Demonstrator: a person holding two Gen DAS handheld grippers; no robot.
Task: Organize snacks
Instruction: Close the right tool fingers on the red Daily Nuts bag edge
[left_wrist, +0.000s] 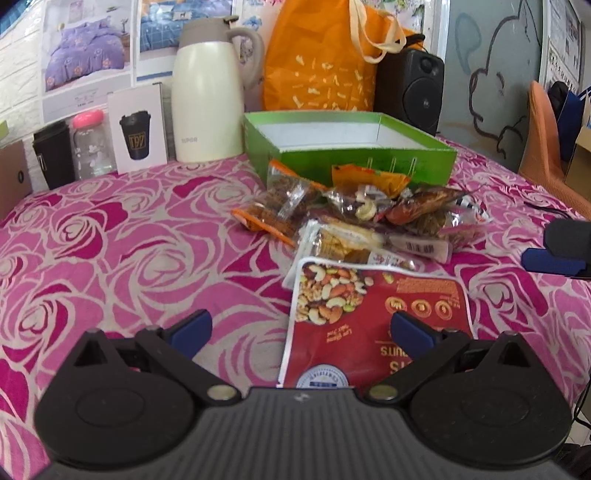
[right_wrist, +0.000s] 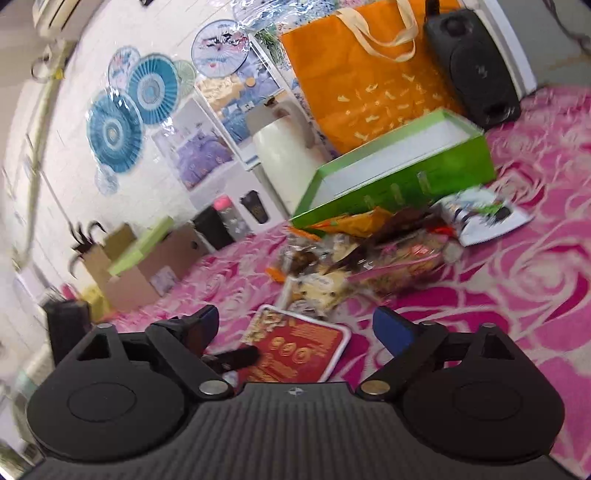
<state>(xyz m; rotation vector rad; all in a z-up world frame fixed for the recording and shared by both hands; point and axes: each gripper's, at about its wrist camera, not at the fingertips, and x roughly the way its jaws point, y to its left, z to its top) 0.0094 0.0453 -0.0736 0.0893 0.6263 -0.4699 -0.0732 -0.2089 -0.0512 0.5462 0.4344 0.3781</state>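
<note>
A red mixed-nuts bag (left_wrist: 376, 317) lies flat on the pink rose-patterned tablecloth (left_wrist: 129, 258), at the near edge of a snack-packet pile (left_wrist: 354, 218) in front of the open green box (left_wrist: 347, 147). Left gripper (left_wrist: 301, 330) and right gripper (right_wrist: 295, 326) are both released, holding nothing. Behind stands a cream thermos jug (left_wrist: 207, 96).

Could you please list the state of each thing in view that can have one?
left gripper: open, holding nothing
right gripper: open, holding nothing
green box: lidless, appears empty
red nut bag: flat on the cloth, outside the box
snack pile: loose in front of the box
thermos jug: upright, lid on
pink-capped bottle: upright, capped
</note>
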